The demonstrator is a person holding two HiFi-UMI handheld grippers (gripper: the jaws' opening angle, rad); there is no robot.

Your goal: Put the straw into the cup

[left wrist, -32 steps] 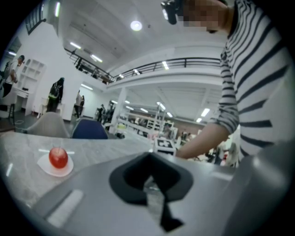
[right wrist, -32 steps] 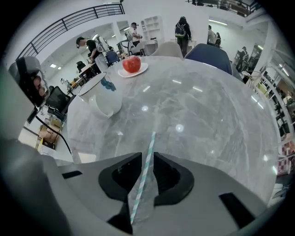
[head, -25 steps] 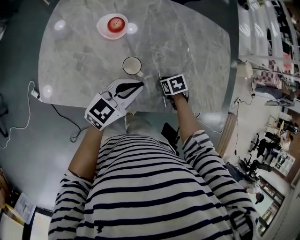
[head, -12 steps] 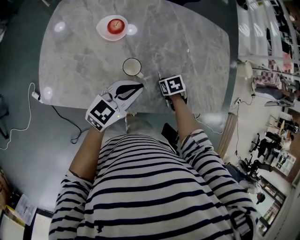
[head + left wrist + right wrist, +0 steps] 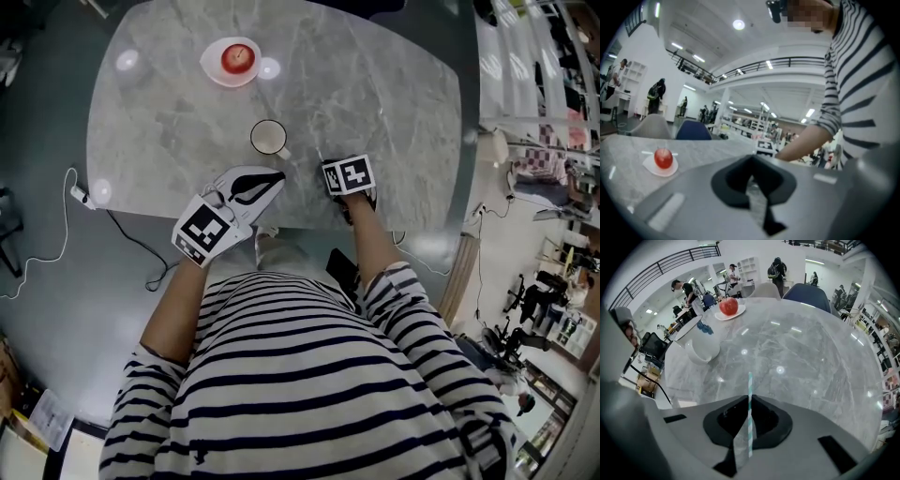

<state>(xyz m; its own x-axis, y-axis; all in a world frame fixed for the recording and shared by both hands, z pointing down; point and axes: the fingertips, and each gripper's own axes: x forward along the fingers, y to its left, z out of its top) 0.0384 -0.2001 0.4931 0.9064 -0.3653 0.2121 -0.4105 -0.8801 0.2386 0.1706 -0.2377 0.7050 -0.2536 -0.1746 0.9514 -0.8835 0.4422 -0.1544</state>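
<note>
The head view looks steeply down on the worktop [image 5: 375,84] from high above. The left gripper view and right gripper view sit low over it; all show the far plate [image 5: 208,64].

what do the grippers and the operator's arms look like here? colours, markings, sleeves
The left gripper and right gripper both have pale grey-white shells with black pad inserts around a teardrop-shaped opening. Each carries a marker cube with black-and-white squares. No cables show on either. The person wears a black-and-white striped top; its sleeves stop short of the forearms.
</note>
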